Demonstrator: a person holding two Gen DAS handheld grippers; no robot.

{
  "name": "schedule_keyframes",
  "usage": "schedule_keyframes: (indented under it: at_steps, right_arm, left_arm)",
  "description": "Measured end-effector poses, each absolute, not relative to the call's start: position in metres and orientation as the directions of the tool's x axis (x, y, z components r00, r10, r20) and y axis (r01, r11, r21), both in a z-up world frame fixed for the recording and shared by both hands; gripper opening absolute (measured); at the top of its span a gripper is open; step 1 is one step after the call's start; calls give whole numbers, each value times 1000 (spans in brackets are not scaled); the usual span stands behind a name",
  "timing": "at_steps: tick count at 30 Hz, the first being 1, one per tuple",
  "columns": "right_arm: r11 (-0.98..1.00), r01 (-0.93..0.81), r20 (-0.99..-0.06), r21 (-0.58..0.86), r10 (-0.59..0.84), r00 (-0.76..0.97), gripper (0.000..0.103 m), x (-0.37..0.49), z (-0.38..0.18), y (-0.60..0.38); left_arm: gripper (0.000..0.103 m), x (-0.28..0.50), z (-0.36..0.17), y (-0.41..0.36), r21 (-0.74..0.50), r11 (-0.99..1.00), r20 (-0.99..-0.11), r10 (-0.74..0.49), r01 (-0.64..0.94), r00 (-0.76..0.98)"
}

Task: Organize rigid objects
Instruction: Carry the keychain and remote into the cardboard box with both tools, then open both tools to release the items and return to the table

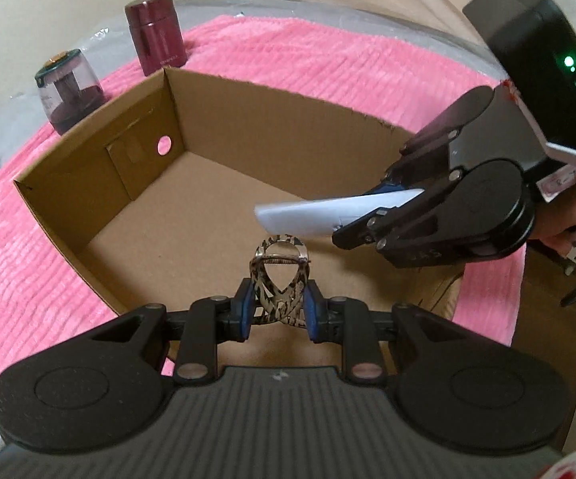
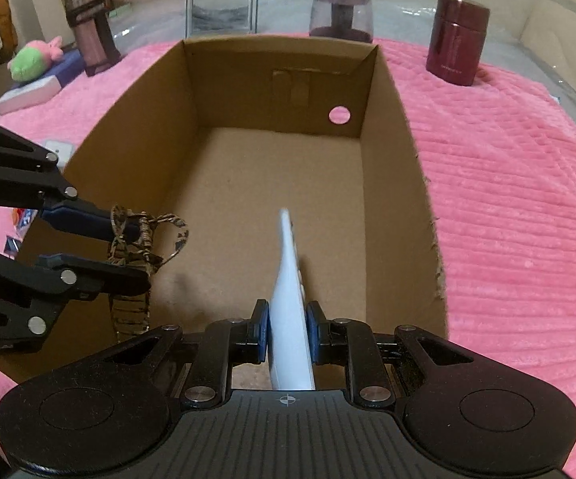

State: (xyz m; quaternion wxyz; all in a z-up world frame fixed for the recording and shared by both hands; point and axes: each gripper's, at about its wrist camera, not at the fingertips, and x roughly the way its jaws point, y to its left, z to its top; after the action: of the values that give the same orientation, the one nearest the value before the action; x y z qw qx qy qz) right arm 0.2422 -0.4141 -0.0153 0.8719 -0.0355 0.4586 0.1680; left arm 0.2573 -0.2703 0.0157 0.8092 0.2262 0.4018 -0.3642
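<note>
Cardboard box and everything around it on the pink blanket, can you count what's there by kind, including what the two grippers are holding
Cardboard box: 1
Dark red containers: 2, a canister and a clear-domed jar
Held items: 2, a patterned hair claw in the left gripper, a white remote in the right gripper
Picture frame: 1
Plush toy: 1
Total: 7

Matt brown cardboard box sits on ribbed, plush pink cloth; maroon canister looks glossy.

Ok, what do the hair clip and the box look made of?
Hair clip: looks like glossy plastic, tortoiseshell-patterned and partly see-through, with a small metal spring at the hinge. Cardboard box: plain brown matte cardboard, its right edge torn and ragged.
</note>
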Motion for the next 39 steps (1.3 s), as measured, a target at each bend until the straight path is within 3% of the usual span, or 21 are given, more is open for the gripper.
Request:
schedule_keyframes:
  at_steps: [19,33,36,39]
  right_arm:
    - [943,-314,-774,109,279,569,16,238,-6,-412]
    - [954,-262,-613,146,295,733,17,185,45,-407]
    - [953,-258,-572,159,302,762,22,169,55,-399]
    - [947,-268,-525,177,322,788,44,151,64,-387]
  left_arm:
    - [25,252,16,-270,92,638,-807,-403,765,432]
    - [25,205,75,-217,33,747,-631,-500,664,593]
    - [25,191,84,-200,18,777,-597,-497,629,630]
    - [27,177,90,-179,16,812,-566,-474,584,674]
